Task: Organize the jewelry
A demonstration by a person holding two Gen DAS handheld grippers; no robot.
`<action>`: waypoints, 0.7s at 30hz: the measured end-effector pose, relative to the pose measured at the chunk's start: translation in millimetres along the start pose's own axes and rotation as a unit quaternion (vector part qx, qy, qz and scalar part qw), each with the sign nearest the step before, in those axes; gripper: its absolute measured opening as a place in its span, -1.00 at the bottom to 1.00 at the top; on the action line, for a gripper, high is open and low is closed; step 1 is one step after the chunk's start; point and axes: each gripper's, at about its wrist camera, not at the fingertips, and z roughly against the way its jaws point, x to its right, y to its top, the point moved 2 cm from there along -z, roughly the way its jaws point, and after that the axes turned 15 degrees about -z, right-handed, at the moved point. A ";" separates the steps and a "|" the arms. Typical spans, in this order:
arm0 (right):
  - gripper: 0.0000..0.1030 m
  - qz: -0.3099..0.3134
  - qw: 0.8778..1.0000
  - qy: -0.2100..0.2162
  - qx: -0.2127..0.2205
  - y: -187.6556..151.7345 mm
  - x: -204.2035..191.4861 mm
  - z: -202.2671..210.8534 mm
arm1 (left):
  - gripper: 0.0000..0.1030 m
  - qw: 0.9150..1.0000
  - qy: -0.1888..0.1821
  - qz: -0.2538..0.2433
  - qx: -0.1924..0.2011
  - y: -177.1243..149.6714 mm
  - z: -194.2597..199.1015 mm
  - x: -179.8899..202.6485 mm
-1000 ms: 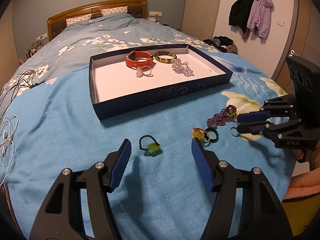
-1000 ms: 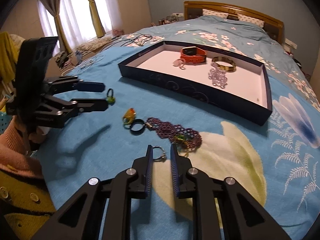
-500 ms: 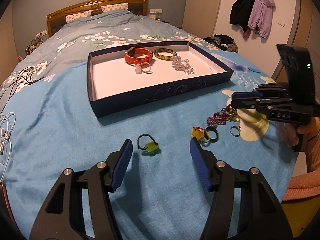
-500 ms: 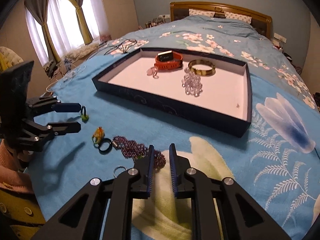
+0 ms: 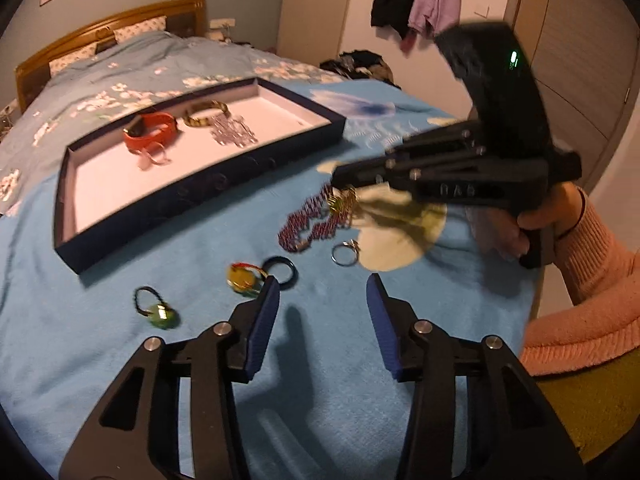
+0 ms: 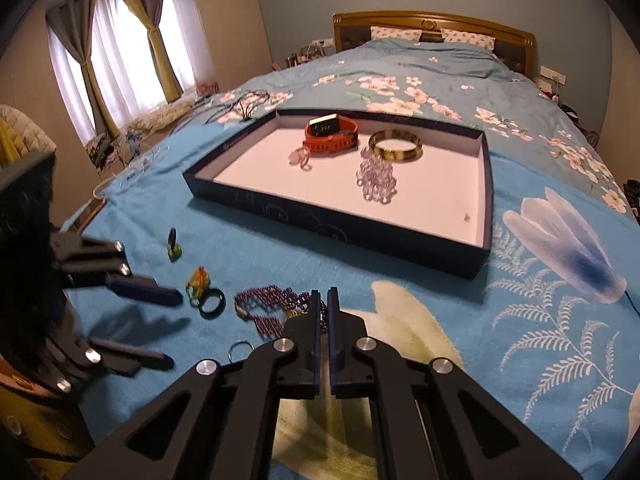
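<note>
A dark blue tray (image 5: 200, 192) (image 6: 340, 232) on the bed holds an orange watch band (image 6: 330, 138), a bangle (image 6: 395, 148), clear beads (image 6: 376, 178) and a pale ring (image 6: 300, 158). In front of it lie a green-stone ring (image 5: 160, 314), a yellow-red ring (image 5: 242, 278), a black ring (image 5: 282, 270), a silver ring (image 5: 346, 254) and a purple bead bracelet (image 5: 308, 224) (image 6: 268, 304). My right gripper (image 6: 324, 304) (image 5: 336, 178) is shut on the bracelet's charm end. My left gripper (image 5: 322, 292) (image 6: 174, 330) hovers near the black ring, jaws closing on nothing.
The blue flowered bedspread (image 6: 540, 300) drops off at the near right beside a person's pink sleeve (image 5: 592, 280). Cables (image 6: 240, 104) lie on the bed's left side. Coats (image 5: 416, 0) hang on the far wall.
My left gripper swung right from the green-stone ring towards the black and silver rings, and its jaws narrowed. My right gripper moved from the silver ring onto the bracelet's end and shut.
</note>
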 end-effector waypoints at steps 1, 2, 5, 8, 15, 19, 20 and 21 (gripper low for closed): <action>-0.97 -0.002 1.000 0.005 0.003 1.3 -0.4 1.8 | -0.14 1.000 0.000 0.003 -0.005 -1.2 -2.7 -0.6; -0.97 -0.004 1.000 0.009 0.007 2.7 -0.9 3.4 | -0.13 1.000 0.001 0.006 -0.008 -2.1 -4.5 -1.7; -0.97 -0.002 1.000 0.012 0.018 6.5 -4.4 8.2 | -0.12 0.999 -0.007 0.033 -0.015 -5.4 -9.3 -12.1; -0.97 -0.003 0.999 0.020 0.026 9.4 -7.0 13.4 | -0.10 0.998 -0.005 0.060 -0.010 -7.3 -7.7 -26.7; -0.97 -0.005 0.999 0.028 0.032 12.1 -9.0 18.3 | -0.09 0.998 -0.006 0.066 -0.001 -4.1 -4.9 -30.4; -0.97 -0.005 0.999 0.030 0.037 14.1 -11.0 20.6 | -0.09 0.999 0.003 0.041 -0.010 2.9 -10.6 -20.5; -0.97 -0.003 0.999 0.031 0.037 14.4 -11.6 20.6 | -0.10 0.999 0.006 0.039 -0.015 4.2 -13.6 -20.4; -0.97 -0.002 0.999 0.032 0.038 14.9 -12.8 21.4 | -0.12 0.999 0.007 0.039 -0.020 5.7 -17.5 -21.3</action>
